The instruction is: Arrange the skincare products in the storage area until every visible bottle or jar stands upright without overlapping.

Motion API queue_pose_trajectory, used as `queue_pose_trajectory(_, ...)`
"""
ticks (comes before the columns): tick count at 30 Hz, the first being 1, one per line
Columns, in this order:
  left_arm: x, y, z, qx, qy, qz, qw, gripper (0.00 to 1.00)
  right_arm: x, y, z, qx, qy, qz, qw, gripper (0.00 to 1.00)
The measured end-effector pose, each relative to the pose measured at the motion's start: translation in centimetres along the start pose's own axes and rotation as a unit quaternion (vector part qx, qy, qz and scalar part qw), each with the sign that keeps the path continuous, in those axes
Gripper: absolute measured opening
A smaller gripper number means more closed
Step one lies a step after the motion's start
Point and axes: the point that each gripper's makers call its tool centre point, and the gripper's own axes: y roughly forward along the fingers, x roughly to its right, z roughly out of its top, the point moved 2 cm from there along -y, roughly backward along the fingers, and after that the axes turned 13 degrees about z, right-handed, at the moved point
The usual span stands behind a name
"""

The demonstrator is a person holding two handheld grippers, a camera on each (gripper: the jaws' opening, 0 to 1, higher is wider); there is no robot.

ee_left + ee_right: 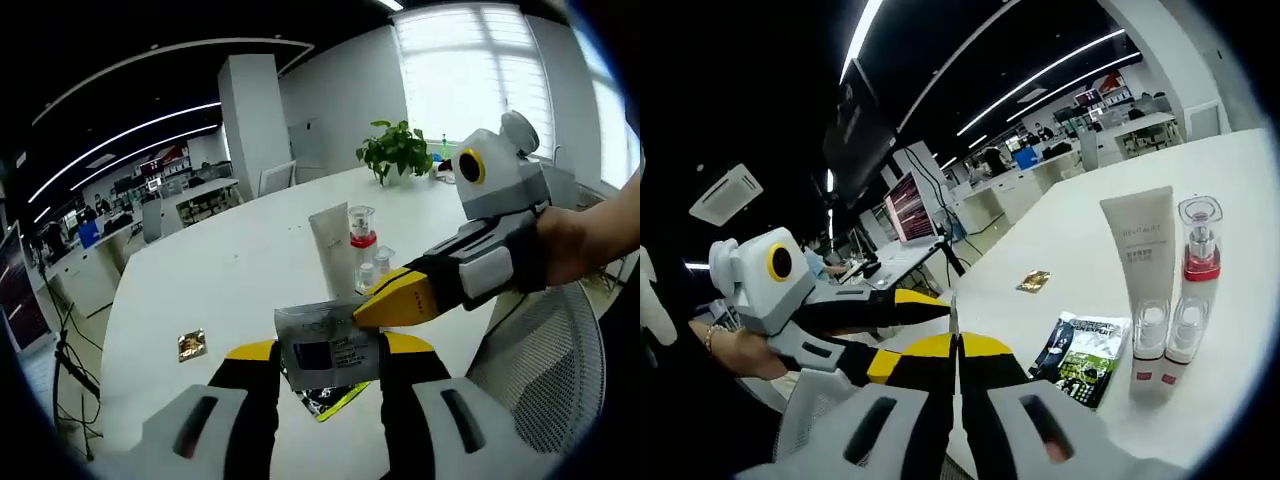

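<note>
Both grippers on one grey sachet: my left gripper holds its sides, my right gripper pinches it edge-on. Tube and red-collared bottle already stand upright on the table. Next, probably set this sachet beside them.

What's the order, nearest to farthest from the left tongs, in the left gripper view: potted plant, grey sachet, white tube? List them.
1. Grey sachet, between the tips of the left tongs.
2. White tube, standing farther ahead on the table.
3. Potted plant, at its far edge.
</note>
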Motion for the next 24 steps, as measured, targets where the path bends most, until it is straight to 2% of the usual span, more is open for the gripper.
queue_pose_trajectory(6, -0.3, 0.0, -0.3, -0.005, -0.019, -0.019, 0.9996, 0.39, 0.3, -0.2, 0.1, 0.003, 0.008, 0.002, 1.0, 0.01)
queue_pose_trajectory(9, -0.6, -0.2, -0.6, -0.007, -0.028, -0.031, 0.9991, 0.37, 0.4, -0.3, 0.2, 0.001, 0.006, 0.002, 1.0, 0.01)
queue_pose_trajectory(10, -0.5, -0.3, -0.7, -0.008, -0.036, -0.037, 0.9986, 0.38, 0.5, -0.4, 0.3, 0.002, 0.007, 0.002, 1.0, 0.01)
queue_pose_trajectory(11, -0.4, -0.5, -0.8, -0.013, -0.075, -0.051, 0.9958, 0.38, 0.5, -0.5, 0.3, 0.002, 0.007, 0.002, 1.0, 0.01)
queue_pose_trajectory(12, -0.3, -0.7, -0.8, -0.015, -0.093, -0.062, 0.9936, 0.37, 0.5, -0.5, 0.3, 0.002, 0.008, 0.002, 1.0, 0.01)
queue_pose_trajectory(17, -1.5, -0.9, -2.0, -0.029, -0.132, -0.086, 0.9871, 0.28, 0.0, -0.7, 0.7, 0.007, 0.017, 0.013, 0.9997, 0.01)
queue_pose_trajectory(19, -1.8, -0.9, -2.2, -0.031, -0.181, -0.099, 0.978, 0.22, -0.2, -0.7, 0.8, 0.01, 0.02, 0.017, 0.9996, 0.01)
queue_pose_trajectory(21, -2.0, -1.2, -2.2, -0.033, -0.236, -0.123, 0.9634, 0.17, -0.2, -0.8, 0.8, 0.012, 0.026, 0.021, 0.9994, 0.01)
queue_pose_trajectory(23, -2.5, -1.2, -2.5, -0.029, -0.252, -0.135, 0.9577, 0.13, -0.3, -0.8, 0.8, 0.012, 0.031, 0.024, 0.9992, 0.01)
queue_pose_trajectory(24, -3.0, -1.2, -2.9, -0.028, -0.255, -0.133, 0.9574, 0.11, -0.4, -0.8, 0.8, 0.011, 0.031, 0.026, 0.9991, 0.01)
